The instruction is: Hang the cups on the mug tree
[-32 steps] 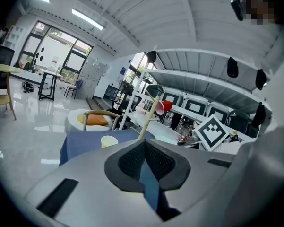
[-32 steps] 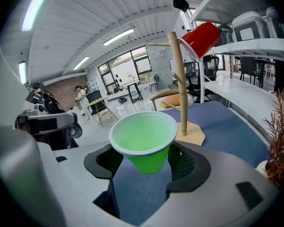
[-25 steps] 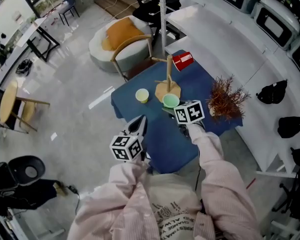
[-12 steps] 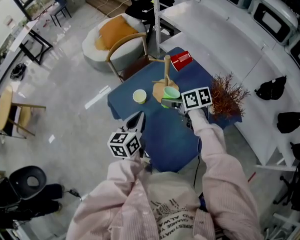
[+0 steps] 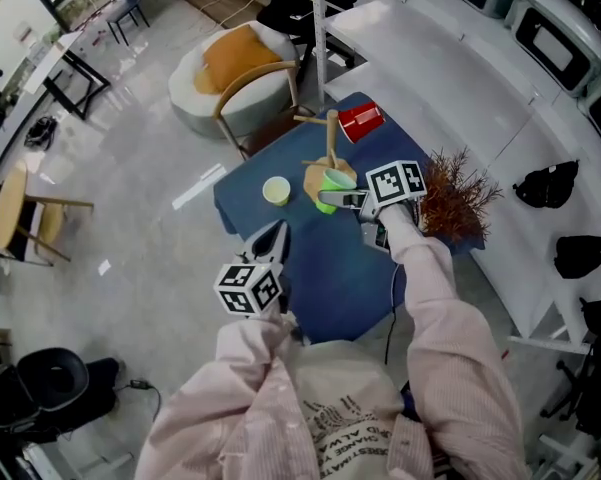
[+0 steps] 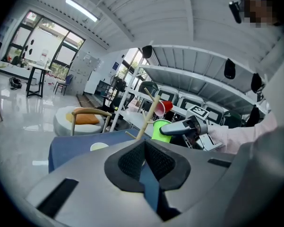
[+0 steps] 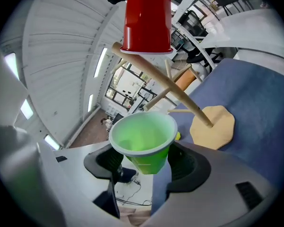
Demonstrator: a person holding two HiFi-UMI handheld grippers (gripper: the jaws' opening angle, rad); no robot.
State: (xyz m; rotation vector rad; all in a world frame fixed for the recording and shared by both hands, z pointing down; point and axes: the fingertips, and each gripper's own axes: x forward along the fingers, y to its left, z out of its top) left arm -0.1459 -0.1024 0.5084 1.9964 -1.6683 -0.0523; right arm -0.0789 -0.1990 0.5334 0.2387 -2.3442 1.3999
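Note:
The wooden mug tree (image 5: 331, 158) stands at the far side of the blue table (image 5: 330, 278); a red cup (image 5: 360, 121) hangs upside down on one of its pegs. My right gripper (image 5: 340, 200) is shut on a green cup (image 5: 329, 185), held tipped on its side in the air just in front of the tree's stem. In the right gripper view the green cup (image 7: 144, 141) sits between the pads, mouth toward the stem (image 7: 165, 86), below the red cup (image 7: 147, 20). A yellow cup (image 5: 276, 190) stands on the table left of the tree. My left gripper (image 5: 273, 243) hovers near the front edge, shut and empty.
A dried reddish plant (image 5: 450, 203) stands at the table's right edge, close to my right arm. A wooden chair (image 5: 250, 98) and a round seat with an orange cushion (image 5: 235, 58) are behind the table. White counters run along the right.
My right gripper has lifted the green cup off the table and carried it up toward the tree, tipping it onto its side. The left gripper has stayed in place.

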